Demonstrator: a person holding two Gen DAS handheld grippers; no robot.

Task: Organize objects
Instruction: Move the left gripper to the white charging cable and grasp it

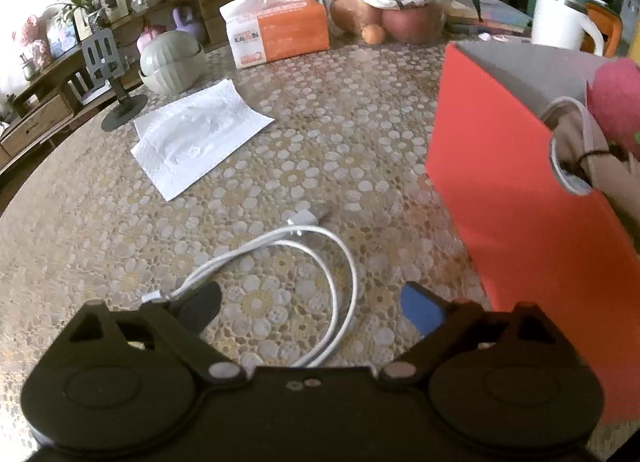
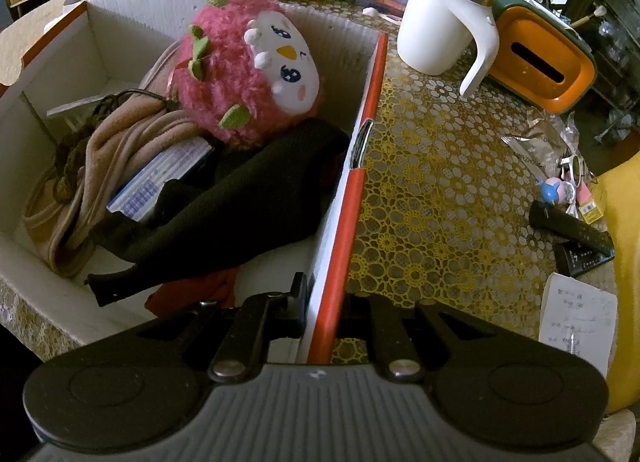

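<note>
1. left wrist view: the left gripper (image 1: 310,310) stands wide, nothing pressed between its pads, pointing down at the table (image 1: 100,221). the white cable (image 1: 320,258) lies in a loose loop right under and between the two fingers; its near end lies just beside the left-hand finger (image 1: 200,304), and whether they touch is hard to tell at this angle. its plug end lies further ahead.

2. same view: the red box (image 1: 520,181) stands just to the right of the gripper, and a white tissue (image 1: 192,141) lies well ahead and to the left.

3. step in hand, as i judge it: lining up over the cable to pick it up. the next move calls for settling lower so the pads straddle both strands of the loop, then closing on them, not on one strand that would trail.

4. right wrist view: the right gripper (image 2: 320,312) is clamped narrow on the red box's near wall (image 2: 340,221), one finger inside, one outside, steadying it.

5. same view: ahead and left of this gripper, inside the box, sit a pink plush toy (image 2: 248,73), a black cloth (image 2: 240,205) and a beige cloth (image 2: 120,149). there is room near the front for the cable, so the grip on the wall should hold while it is dropped in.
</note>
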